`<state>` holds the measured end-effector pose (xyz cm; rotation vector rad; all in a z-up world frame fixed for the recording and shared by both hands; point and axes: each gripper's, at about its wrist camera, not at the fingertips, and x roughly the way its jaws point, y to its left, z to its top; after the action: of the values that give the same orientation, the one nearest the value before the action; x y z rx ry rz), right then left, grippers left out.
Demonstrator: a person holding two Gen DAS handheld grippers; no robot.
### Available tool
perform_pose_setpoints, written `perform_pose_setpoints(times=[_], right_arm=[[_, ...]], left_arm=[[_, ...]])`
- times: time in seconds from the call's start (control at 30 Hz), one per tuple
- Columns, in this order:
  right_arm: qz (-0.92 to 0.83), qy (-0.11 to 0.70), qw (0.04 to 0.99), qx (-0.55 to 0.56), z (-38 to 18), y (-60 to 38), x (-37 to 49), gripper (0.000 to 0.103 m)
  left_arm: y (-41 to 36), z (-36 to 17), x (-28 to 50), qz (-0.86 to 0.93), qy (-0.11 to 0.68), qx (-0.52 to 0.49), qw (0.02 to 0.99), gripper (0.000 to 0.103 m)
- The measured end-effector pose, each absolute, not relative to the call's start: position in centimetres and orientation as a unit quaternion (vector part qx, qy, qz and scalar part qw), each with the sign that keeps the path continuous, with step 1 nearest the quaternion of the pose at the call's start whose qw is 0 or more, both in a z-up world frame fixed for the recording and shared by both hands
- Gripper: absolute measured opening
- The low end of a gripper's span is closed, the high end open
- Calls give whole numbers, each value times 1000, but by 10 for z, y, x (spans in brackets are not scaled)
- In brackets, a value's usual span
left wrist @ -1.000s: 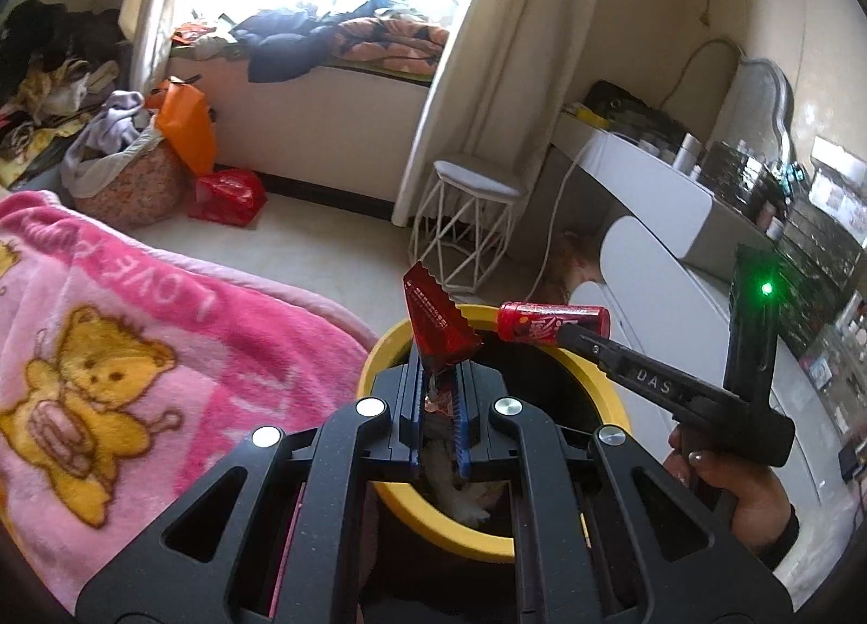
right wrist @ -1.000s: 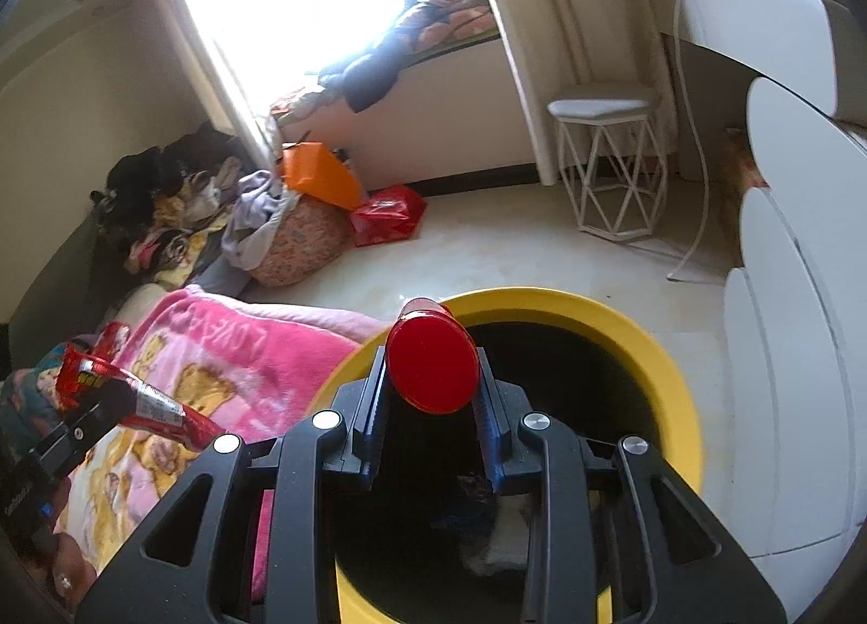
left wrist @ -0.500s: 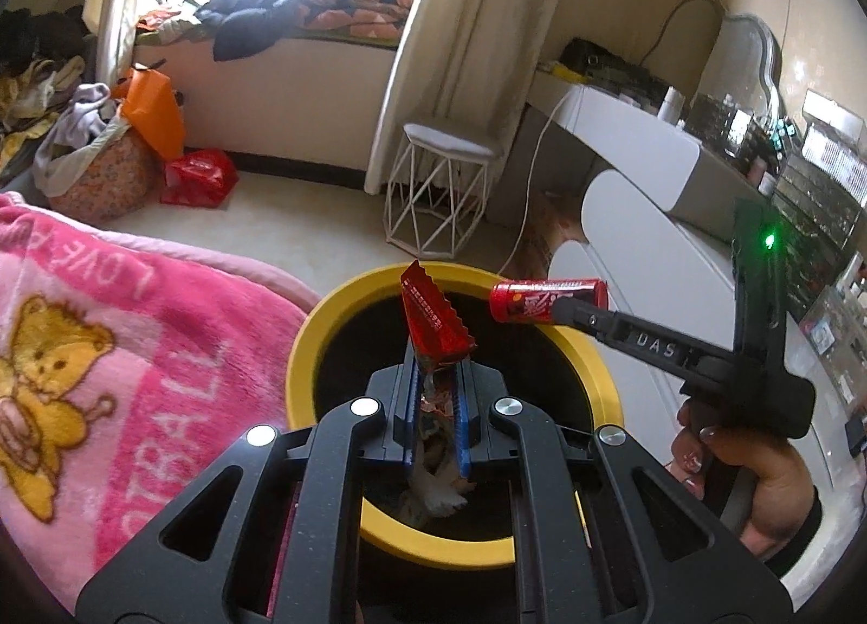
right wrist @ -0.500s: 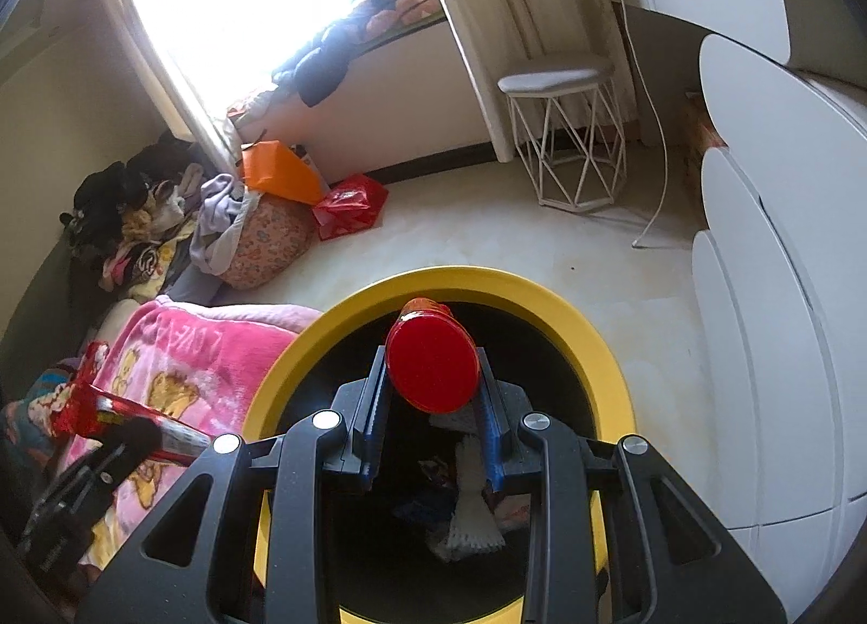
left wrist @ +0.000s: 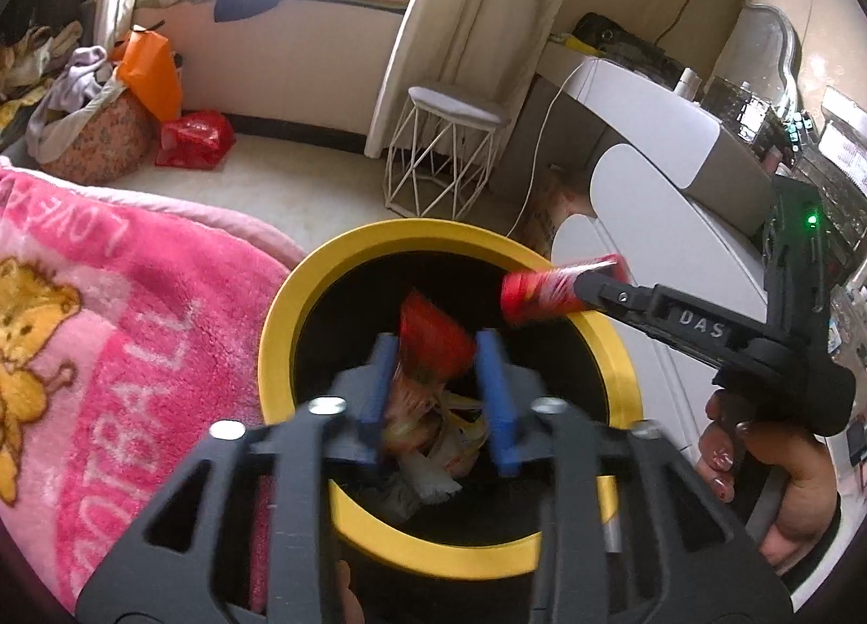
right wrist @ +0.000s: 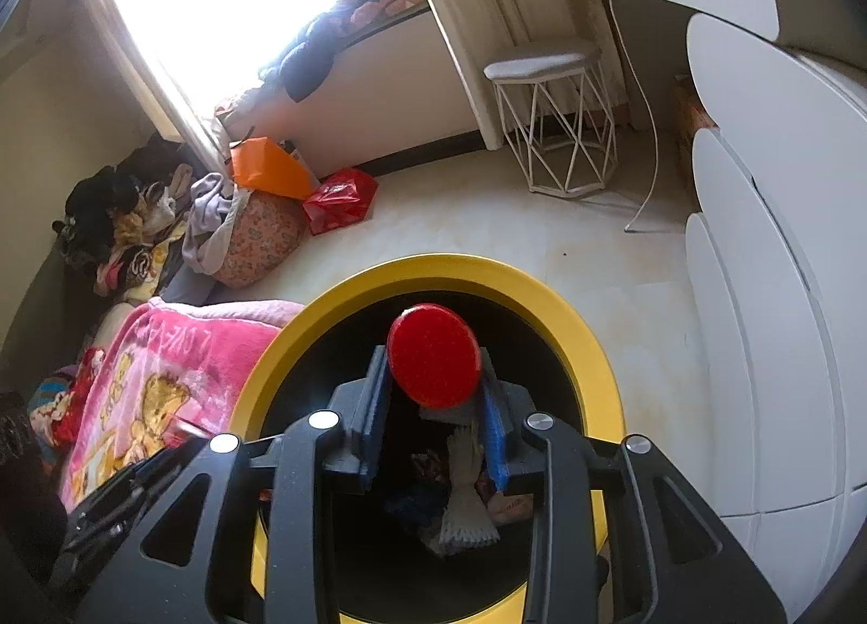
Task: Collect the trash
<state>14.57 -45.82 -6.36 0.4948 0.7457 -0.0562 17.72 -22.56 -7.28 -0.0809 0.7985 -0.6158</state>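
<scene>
The pink blanket [left wrist: 135,331] with yellow bear figures covers the bed at the left side of both views, and its edge lies just beside the bin. The white cabinet [right wrist: 769,266] with rounded door panels stands at the right of the bin. A white wire stool [left wrist: 450,158] stands on the floor further back, near the curtain, and an orange bag [left wrist: 151,71] and a red plastic bag [right wrist: 341,195] lie near a heap of clothes under the window.

The yellow-rimmed bin [left wrist: 282,331] is black inside and it is below both tools. Some trash already lies at its bottom, among it a white fringed piece [right wrist: 466,515].

The left gripper [left wrist: 433,391] points down into the mouth of the bin. Its 2 blue pads have just been opening and stand apart; the red wrapper [left wrist: 433,342] is between them, blurred, and the pads do not press it, so the grasp is released.

The right gripper [right wrist: 433,401] also hangs above the mouth of the bin, held by a hand [left wrist: 780,467] that shows in the left wrist view. Its jaws have just been opening too. The red can [right wrist: 433,353] is between the pads with its round end toward the camera. A narrow gap shows on the left side of the can, so the can looks loose.
</scene>
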Motion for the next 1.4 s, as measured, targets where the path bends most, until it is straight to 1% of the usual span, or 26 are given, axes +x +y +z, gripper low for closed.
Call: perform_pose_setpoints(times=[0.03,0.07,0.1,0.13,0.17,0.27,0.3,0.37,0.43,0.5,0.53,0.6,0.67,0.8,1.13,1.4], right_arm=[[-28,361,900,242,-64,-459,146,42],[-29,361,900,244,-64,-460,146,46],[-30,362,899,245,-65,-461,146,48],[-30,362,899,246,-64,-461,146,48],[-30,362,899,247,-64,-461,145,51],[-30,360,900,245,-61,-460,144,56],[-29,359,901,243,-60,-459,144,60],[-30,356,903,239,-58,-456,142,63],[-29,353,905,234,-54,-453,140,67],[-29,348,909,228,-48,-450,137,75],[-28,346,910,225,-46,-448,135,77],[-19,339,914,222,-40,-443,131,85],[-9,329,918,221,-33,-437,127,90],[5,311,928,204,-20,-417,119,96],[31,271,950,152,-10,-354,100,97],[36,202,972,115,-15,-319,65,97]], left_arm=[[-225,-74,178,-295,386,-43,873,46],[-224,-76,180,-294,390,-48,871,52],[-224,-77,180,-292,392,-48,871,55],[-223,-77,181,-289,393,-48,872,60],[-222,-77,181,-286,394,-48,872,68],[-219,-75,181,-282,396,-53,872,82],[-218,-74,181,-279,396,-53,873,84],[-212,-71,179,-269,394,-53,877,90],[-206,-68,177,-260,395,-57,879,92],[-198,-65,174,-250,392,-59,883,92],[-194,-64,173,-244,391,-59,886,92],[-184,-61,168,-227,388,-58,892,92],[-174,-57,165,-212,384,-62,897,92],[-149,-49,156,-179,371,-70,909,92],[-94,-30,123,-97,321,-55,941,92],[-63,-32,95,-58,293,-34,954,92]])
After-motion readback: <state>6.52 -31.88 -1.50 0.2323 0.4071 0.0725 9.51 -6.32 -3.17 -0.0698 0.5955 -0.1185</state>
